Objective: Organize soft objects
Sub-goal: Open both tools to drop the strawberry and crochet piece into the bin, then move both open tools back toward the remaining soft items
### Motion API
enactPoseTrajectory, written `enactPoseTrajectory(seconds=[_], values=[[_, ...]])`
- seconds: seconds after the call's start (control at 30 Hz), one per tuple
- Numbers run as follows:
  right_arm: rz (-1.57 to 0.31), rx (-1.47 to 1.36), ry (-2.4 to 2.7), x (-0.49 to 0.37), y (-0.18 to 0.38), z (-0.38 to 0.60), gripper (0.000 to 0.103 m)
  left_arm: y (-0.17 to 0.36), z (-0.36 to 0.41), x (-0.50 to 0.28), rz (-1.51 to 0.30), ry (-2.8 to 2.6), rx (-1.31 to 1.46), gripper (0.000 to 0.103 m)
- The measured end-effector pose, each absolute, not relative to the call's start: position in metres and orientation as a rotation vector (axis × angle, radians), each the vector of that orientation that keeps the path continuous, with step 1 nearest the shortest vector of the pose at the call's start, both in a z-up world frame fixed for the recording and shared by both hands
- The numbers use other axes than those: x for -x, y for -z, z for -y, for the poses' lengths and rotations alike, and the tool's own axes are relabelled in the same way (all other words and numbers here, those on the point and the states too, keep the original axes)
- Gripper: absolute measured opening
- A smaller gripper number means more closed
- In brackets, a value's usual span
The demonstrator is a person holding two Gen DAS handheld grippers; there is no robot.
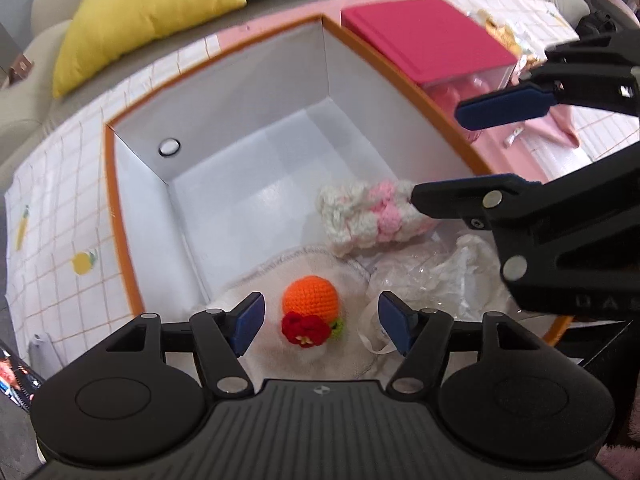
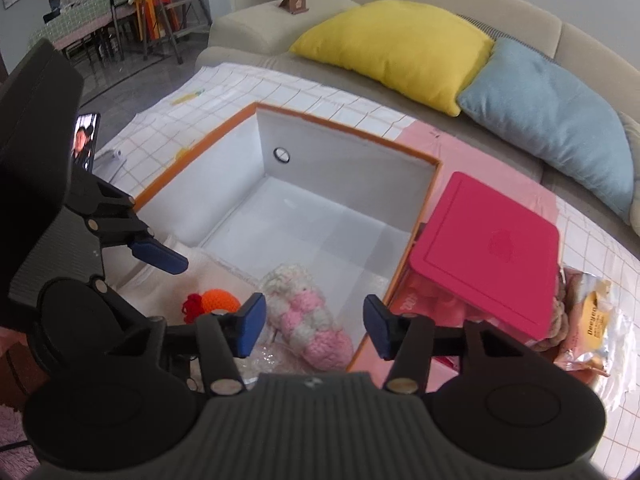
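Crocheted roll [image 2: 306, 318] of chunky pink and white yarn, oblong and knobbly, lying inside the open box [image 2: 348, 136] near its right wall; in the right wrist view its long axis runs from the near right corner toward the box's middle. Beside it, a round orange crocheted ball [image 1: 309, 295] with a red yarn flower [image 1: 303, 329] and a green leaf rests on a cream cloth [image 1: 276, 276] with a stitched edge; crinkled clear plastic [image 1: 436, 276] lies between cloth and roll. Box: white smooth walls, orange rim, standing on a checked cloth over the bench [image 1: 60, 208]. Left tongs [image 1: 320, 326] spread, empty, above the ball. Right tongs [image 2: 314, 326] spread, empty, above the roll. A flat red lid [image 2: 488, 248] sits just right of the box.
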State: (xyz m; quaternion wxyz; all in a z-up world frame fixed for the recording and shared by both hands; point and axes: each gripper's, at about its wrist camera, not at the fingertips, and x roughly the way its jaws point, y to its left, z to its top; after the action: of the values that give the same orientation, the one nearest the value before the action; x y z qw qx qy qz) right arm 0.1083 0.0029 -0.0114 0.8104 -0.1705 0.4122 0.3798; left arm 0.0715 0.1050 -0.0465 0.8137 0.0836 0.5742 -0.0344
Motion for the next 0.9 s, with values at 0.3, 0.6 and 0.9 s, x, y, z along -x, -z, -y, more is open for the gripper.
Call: enactPoseTrajectory(seconds=[0.3,0.6,0.9], values=[[-0.84,0.207,-0.646,-0.1,-0.001,0.044,0.058,0.005,-0.097,-0.052,-1.029,0.009,-0.125,0.077],[-0.802,0.07,-0.461,-0.089,-0.003,0.104,0.058,-0.017,-0.061,-0.042,-0.856,0.056,-0.088,0.077],[-0.808,-0.012,-0.327,-0.079,0.014,0.154,0.058,-0.015,-0.015,-0.038,-0.818,0.162,-0.071,0.077]])
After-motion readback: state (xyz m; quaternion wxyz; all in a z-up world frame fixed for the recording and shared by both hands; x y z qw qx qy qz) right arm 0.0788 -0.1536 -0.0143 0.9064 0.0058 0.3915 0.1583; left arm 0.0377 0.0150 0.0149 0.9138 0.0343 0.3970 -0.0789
